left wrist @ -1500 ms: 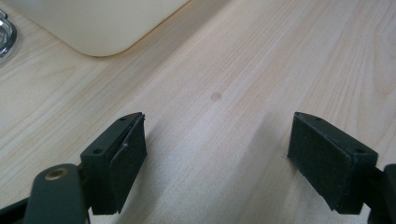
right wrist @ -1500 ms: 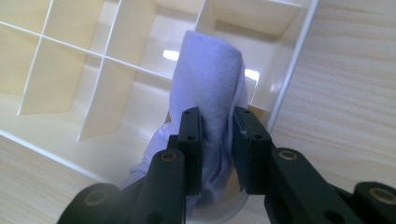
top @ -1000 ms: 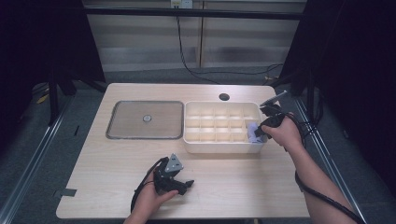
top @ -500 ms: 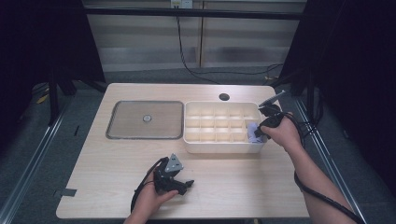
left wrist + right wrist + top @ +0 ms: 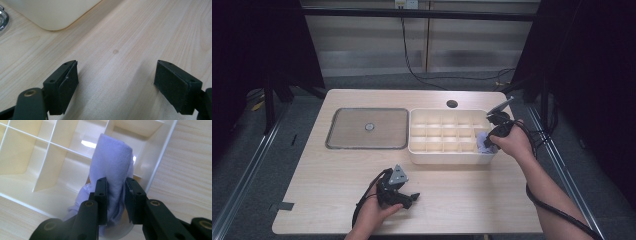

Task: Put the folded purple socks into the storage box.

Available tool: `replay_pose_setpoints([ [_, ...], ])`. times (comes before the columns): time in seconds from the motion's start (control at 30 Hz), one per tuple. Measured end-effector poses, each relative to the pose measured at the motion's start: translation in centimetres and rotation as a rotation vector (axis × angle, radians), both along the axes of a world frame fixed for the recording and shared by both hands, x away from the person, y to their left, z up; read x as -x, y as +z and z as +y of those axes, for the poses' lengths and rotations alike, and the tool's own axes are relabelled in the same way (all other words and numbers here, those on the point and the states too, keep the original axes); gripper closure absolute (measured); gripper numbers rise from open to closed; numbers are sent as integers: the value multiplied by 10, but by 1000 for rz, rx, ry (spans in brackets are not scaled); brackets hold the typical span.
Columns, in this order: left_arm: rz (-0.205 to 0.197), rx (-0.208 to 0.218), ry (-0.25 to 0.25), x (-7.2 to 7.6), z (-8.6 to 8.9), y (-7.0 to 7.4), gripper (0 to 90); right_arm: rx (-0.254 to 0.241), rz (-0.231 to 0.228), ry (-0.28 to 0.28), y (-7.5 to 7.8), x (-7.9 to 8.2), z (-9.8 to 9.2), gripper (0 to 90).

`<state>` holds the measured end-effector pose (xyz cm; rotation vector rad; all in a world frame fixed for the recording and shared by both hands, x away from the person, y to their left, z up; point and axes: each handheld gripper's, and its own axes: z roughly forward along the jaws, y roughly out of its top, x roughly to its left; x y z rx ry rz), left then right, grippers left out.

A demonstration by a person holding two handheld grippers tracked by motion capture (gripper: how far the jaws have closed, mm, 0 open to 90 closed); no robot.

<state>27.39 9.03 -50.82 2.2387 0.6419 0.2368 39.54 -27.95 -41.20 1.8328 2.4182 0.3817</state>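
On the pale wooden table (image 5: 472, 195), two large things lie side by side at the far half: a flat grey lid (image 5: 367, 128) with a small round knob at its middle on the left, and a cream divided tray (image 5: 447, 157) on the right, its grid of small compartments open upward. A dark round hole (image 5: 452, 104) sits in the tabletop just behind the tray. At the tray's right end the right hand (image 5: 513, 143) holds the right gripper (image 5: 116, 187) down over the near corner compartment, its jaws clamped on a folded lavender cloth (image 5: 113, 162) that stands bunched between them and hangs into that compartment. Near the front edge of the table, well apart from the tray, the left hand (image 5: 373, 216) rests with the left gripper (image 5: 116, 82) low over bare wood, its jaws spread wide with nothing between them; a rounded corner of the tray shows ahead of it.
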Motion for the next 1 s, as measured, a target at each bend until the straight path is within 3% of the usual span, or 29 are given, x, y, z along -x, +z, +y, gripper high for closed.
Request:
replay_pose_setpoints([
  [0.5, 0, 0, 0, 0, 0, 0, 188, 18, 14, 5, -9, 0, 4, 729],
  [1.0, 0, 0, -1, 0, 0, 0, 188, 19, 8, 26, -1, 0, 4, 681],
])
